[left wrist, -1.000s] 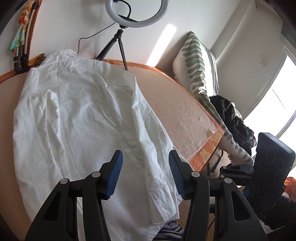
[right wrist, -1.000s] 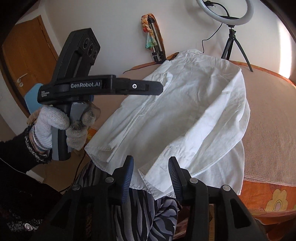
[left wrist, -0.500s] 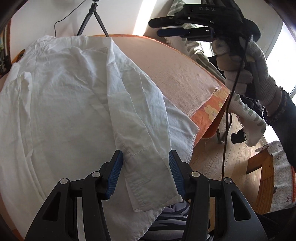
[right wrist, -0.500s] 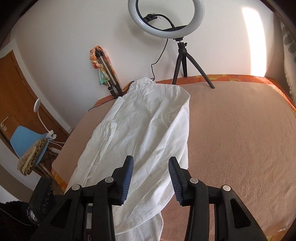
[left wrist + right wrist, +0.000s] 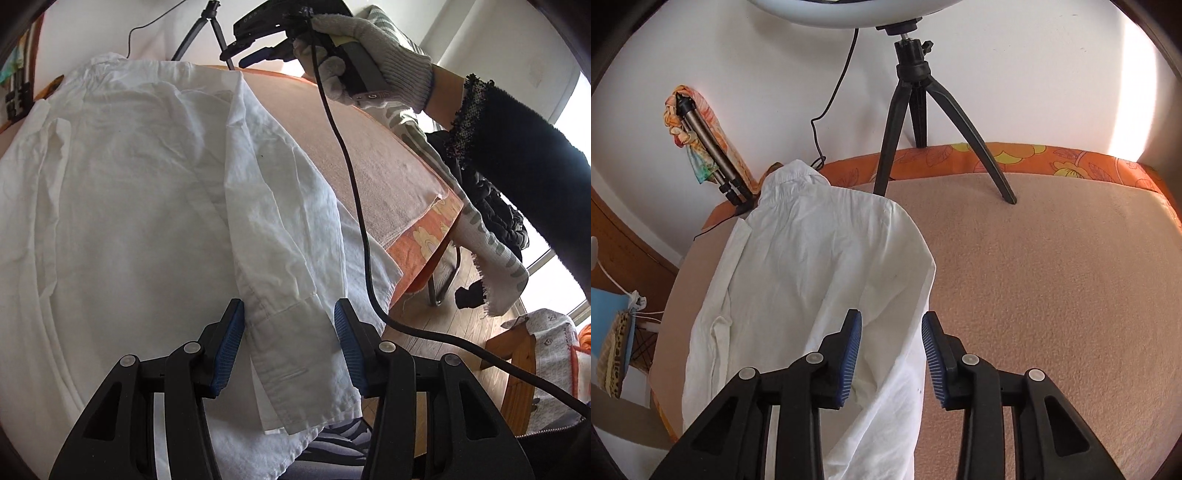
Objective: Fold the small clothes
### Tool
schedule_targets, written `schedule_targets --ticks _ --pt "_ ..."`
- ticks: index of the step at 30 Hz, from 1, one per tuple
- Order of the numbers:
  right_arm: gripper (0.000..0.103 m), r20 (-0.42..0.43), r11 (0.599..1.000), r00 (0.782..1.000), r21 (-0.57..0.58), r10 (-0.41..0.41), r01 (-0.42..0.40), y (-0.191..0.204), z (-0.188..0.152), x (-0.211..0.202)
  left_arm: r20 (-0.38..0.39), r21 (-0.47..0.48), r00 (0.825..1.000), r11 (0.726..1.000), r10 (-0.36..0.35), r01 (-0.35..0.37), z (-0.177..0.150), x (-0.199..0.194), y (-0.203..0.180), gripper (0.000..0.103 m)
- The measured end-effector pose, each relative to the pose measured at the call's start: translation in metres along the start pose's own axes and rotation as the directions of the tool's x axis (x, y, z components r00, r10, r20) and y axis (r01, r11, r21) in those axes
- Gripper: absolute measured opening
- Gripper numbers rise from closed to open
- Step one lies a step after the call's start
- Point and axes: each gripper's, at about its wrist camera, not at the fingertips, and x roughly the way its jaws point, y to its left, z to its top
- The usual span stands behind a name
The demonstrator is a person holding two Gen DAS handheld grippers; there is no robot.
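Observation:
A white shirt (image 5: 129, 206) lies spread on a table under a pink blanket (image 5: 1052, 295), collar toward the wall. One sleeve (image 5: 280, 206) is folded down over the body. Its cuff (image 5: 295, 350) lies between the blue pads of my left gripper (image 5: 288, 334), whose jaws are closing and do not visibly pinch the cloth. My right gripper (image 5: 891, 345) hovers over the shirt (image 5: 812, 280) at its right folded edge, jaws closing, with the cloth below the gap and not pinched. The left wrist view shows a gloved hand (image 5: 373, 55) holding the right gripper (image 5: 245, 51) over the shirt's far end.
A ring light's tripod (image 5: 916, 110) stands on the far table edge, a folded tripod wrapped in coloured cloth (image 5: 701, 147) beside the collar. A black cable (image 5: 351, 177) hangs across the blanket. Right of the table are a draped patterned fabric (image 5: 491, 258) and a wooden stool (image 5: 517, 354).
The right gripper swung from the shirt's near hem across to its far right side. The left gripper sank closer over the cuff. Both pairs of jaws narrowed slightly.

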Motion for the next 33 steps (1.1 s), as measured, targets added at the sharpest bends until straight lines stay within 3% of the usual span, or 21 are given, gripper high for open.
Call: schedule_targets --ticks 3,5,6,12,16,17,18,19,21,24,27,29,33 --pt "0.021 -0.048 0.998 0.998 -0.033 -0.051 0.05 0.007 0.006 0.02 0.004 -0.005 1.0 1.0 -0.013 0.013 0.0 0.001 0.003 0.023" --pt "0.002 -0.075 0.996 0.994 -0.05 -0.075 0.071 0.01 0.007 0.03 0.011 -0.028 0.999 0.999 -0.034 0.034 0.0 0.0 0.008 0.016" --pt "0.0 -0.081 0.995 0.993 -0.054 -0.086 0.081 0.012 0.009 0.033 0.016 -0.042 0.999 0.998 -0.049 0.05 0.0 -0.002 0.01 0.011" --pt "0.0 -0.025 0.991 0.995 -0.09 -0.097 0.095 0.034 0.019 0.015 0.047 -0.062 0.992 0.99 -0.12 0.123 -0.002 -0.013 0.007 0.008" --pt "0.0 0.005 0.983 0.992 -0.132 -0.126 0.125 0.056 0.027 0.005 0.06 -0.051 0.99 0.99 -0.131 0.134 -0.005 -0.018 0.002 0.008" --pt "0.004 0.011 0.982 0.99 -0.127 -0.143 0.143 0.057 0.029 0.004 0.063 -0.053 0.99 0.99 -0.129 0.132 -0.005 -0.018 0.002 0.008" --pt "0.015 -0.001 0.984 0.989 -0.109 -0.145 0.144 0.055 0.031 0.004 0.063 -0.054 0.989 0.99 -0.13 0.133 -0.006 -0.017 0.002 0.008" --pt "0.046 -0.016 0.986 0.989 -0.083 -0.146 0.144 0.051 0.033 0.005 0.062 -0.054 0.989 0.989 -0.132 0.135 -0.005 -0.015 -0.001 0.008" --pt "0.057 -0.039 0.989 0.989 -0.06 -0.14 0.137 0.046 0.033 0.009 0.063 -0.051 0.989 0.989 -0.134 0.137 -0.005 -0.014 -0.002 0.008" --pt "0.045 -0.098 0.978 0.976 -0.088 -0.195 0.187 0.044 0.028 0.025 0.064 -0.046 0.988 0.989 -0.137 0.14 -0.005 -0.013 -0.001 0.008" --pt "0.026 -0.141 0.973 0.964 -0.079 -0.225 0.216 0.035 0.021 0.04 0.066 -0.045 0.988 0.989 -0.14 0.143 -0.006 -0.015 0.002 0.008" --pt "0.0 -0.15 0.976 0.965 -0.06 -0.215 0.208 0.03 0.018 0.046 0.069 -0.045 0.988 0.989 -0.139 0.143 -0.006 -0.015 0.002 0.008" --pt "0.0 -0.111 0.979 0.973 -0.066 -0.201 0.195 0.039 0.018 0.042 0.071 -0.054 0.987 0.987 -0.146 0.15 -0.008 -0.018 0.005 0.008"
